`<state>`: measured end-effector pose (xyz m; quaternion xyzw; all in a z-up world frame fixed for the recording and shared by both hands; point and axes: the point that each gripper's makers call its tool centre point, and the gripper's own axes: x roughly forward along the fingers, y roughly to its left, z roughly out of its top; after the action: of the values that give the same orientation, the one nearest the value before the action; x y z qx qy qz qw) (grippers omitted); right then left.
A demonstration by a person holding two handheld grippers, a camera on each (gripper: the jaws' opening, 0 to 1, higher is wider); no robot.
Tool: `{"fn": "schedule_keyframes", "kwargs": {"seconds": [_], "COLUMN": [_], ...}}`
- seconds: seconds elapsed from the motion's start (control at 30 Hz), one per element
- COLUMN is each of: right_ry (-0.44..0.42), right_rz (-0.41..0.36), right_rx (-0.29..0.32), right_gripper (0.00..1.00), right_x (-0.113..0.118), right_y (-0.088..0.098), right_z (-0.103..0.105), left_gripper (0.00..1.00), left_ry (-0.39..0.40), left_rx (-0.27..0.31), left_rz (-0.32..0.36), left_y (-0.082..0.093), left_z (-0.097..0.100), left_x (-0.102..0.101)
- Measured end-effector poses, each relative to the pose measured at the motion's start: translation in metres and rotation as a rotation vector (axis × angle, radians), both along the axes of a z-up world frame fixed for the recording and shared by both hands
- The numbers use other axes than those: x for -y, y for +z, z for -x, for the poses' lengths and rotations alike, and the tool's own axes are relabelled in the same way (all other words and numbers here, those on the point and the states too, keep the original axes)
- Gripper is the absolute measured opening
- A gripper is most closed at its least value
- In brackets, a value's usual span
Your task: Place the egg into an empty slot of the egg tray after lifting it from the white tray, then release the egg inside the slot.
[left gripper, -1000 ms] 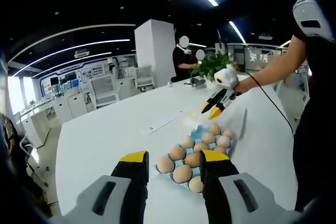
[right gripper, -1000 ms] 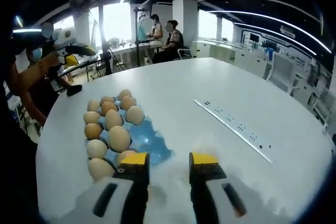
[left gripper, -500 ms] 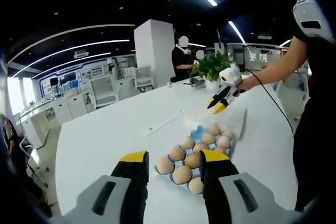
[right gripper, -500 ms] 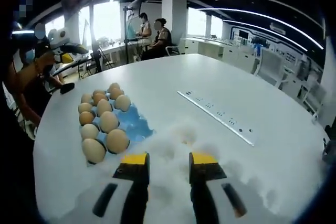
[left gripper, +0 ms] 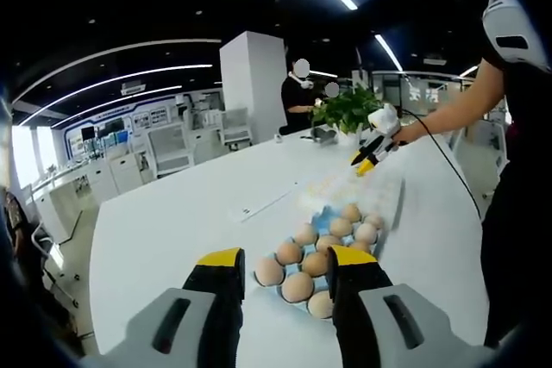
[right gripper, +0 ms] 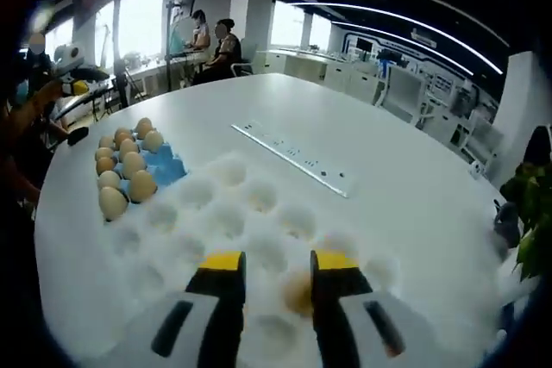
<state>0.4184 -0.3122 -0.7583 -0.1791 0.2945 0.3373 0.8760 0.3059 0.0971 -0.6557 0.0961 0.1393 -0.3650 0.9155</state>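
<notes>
Hovering over the white tray (right gripper: 216,221), the right claw (right gripper: 278,262) gapes empty around one egg (right gripper: 297,290); the blue egg tray (right gripper: 164,165) lies far left, broad bare worktop (right gripper: 362,152) right. Left claw (left gripper: 283,261) open, empty.

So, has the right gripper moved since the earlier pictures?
Yes. In the left gripper view the right gripper has gone up and away from the blue egg tray, toward the plant, above the white tray.
</notes>
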Motion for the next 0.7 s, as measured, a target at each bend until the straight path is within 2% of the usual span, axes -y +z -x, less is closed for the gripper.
{"fn": "schedule_keyframes", "kwargs": {"seconds": [0.1, 0.13, 0.2, 0.33, 0.57, 0.7], "right_ry": [-0.042, -0.072, -0.065, -0.055, -0.065, -0.029], "right_rz": [0.019, 0.005, 0.022, 0.058, -0.002, 0.036], "right_rx": [-0.006, -0.038, -0.033, -0.073, -0.100, -0.124], "right_gripper": [0.30, 0.30, 0.30, 0.29, 0.26, 0.27], "right_x": [0.015, 0.018, 0.020, 0.020, 0.020, 0.017], "right_y": [-0.006, -0.010, -0.013, -0.025, -0.025, -0.026], "right_z": [-0.005, -0.004, -0.006, -0.005, -0.006, -0.006], "left_gripper": [0.39, 0.39, 0.39, 0.39, 0.39, 0.39], "left_ry": [-0.001, -0.001, 0.001, 0.003, 0.010, 0.002], "left_rx": [0.001, -0.001, -0.002, -0.003, -0.003, 0.000], "left_rz": [-0.001, 0.000, 0.000, -0.001, -0.004, -0.009], "left_y": [0.000, 0.000, 0.000, 0.000, 0.000, 0.002], "left_z": [0.000, 0.000, 0.000, 0.001, 0.000, -0.001], "left_x": [0.001, 0.001, 0.001, -0.001, -0.003, -0.001]}}
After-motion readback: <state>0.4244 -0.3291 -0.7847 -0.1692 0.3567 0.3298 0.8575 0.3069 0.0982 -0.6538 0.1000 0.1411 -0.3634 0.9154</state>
